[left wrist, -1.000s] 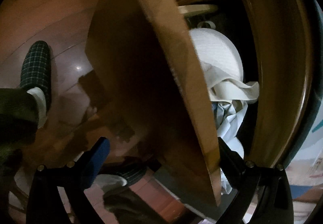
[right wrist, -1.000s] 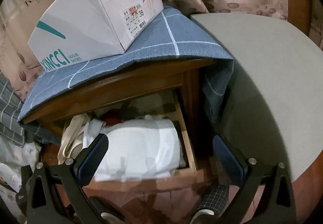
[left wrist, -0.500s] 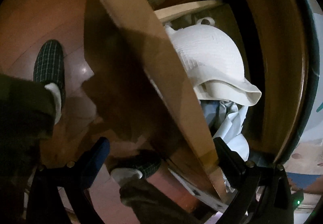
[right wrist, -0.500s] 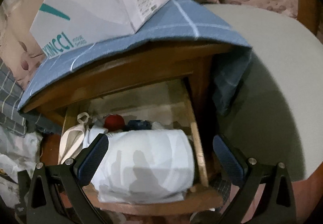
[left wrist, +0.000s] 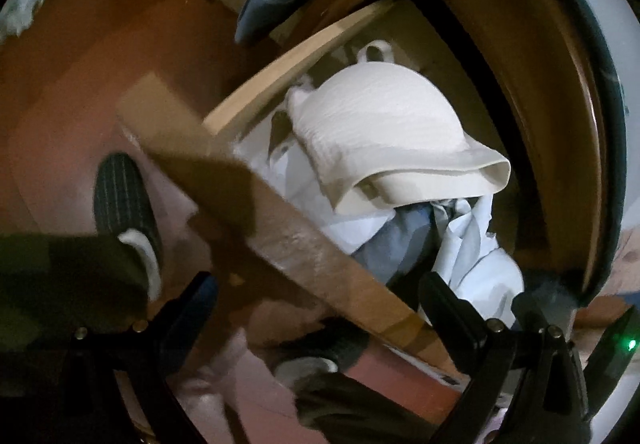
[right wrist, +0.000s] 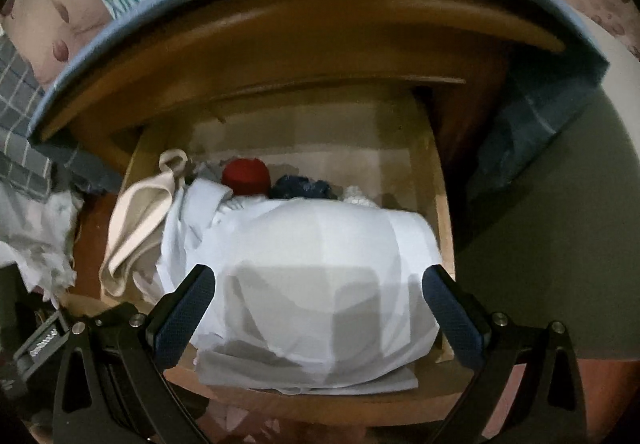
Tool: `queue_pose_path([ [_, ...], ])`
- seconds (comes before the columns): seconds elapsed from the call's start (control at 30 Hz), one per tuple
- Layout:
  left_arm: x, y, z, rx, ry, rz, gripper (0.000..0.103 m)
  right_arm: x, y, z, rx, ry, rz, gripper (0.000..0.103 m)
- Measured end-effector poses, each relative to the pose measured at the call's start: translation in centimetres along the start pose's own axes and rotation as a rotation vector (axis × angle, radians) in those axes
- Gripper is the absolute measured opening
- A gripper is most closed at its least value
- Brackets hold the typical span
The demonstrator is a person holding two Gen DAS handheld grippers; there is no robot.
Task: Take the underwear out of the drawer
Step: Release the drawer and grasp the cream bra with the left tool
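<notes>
Underwear [left wrist: 384, 131] lies heaped in the open drawer [left wrist: 304, 244]: from my left gripper [left wrist: 316, 304], jaws apart astride the drawer's front board and empty, a cream bra tops pale cloth, so I judge the drawer is out and picking comes next, though blur hides the folds beneath. From my right gripper [right wrist: 320, 308], jaws spread and empty above a white bundle [right wrist: 320, 276] at the drawer's front, I should drop and pinch; a red thing [right wrist: 245, 175] behind it I cannot identify.

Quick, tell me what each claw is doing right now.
Left claw: open, straddling the drawer front, gripping nothing.
Right claw: open, empty, above the white bundle in the drawer.
</notes>
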State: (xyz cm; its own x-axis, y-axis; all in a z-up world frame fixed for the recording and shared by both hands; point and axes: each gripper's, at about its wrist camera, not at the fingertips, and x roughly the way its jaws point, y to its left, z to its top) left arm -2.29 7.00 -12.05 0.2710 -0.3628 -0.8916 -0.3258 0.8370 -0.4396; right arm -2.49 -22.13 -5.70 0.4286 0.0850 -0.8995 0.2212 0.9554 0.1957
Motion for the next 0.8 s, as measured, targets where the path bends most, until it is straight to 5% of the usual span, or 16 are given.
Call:
queue_pose_path([
  [0.47,-4.5,-4.2,-0.9,0.25,-0.161,0.199,0.102,0.2,0.1,-0.1,0.008,-0.002,0.024,0.103],
  [0.8,-7.3,-9.9,0.1,0.643,-0.269,0.25,0.102,-0.5,-0.4,-0.1,0.016,-0.023,0.022,0.103],
])
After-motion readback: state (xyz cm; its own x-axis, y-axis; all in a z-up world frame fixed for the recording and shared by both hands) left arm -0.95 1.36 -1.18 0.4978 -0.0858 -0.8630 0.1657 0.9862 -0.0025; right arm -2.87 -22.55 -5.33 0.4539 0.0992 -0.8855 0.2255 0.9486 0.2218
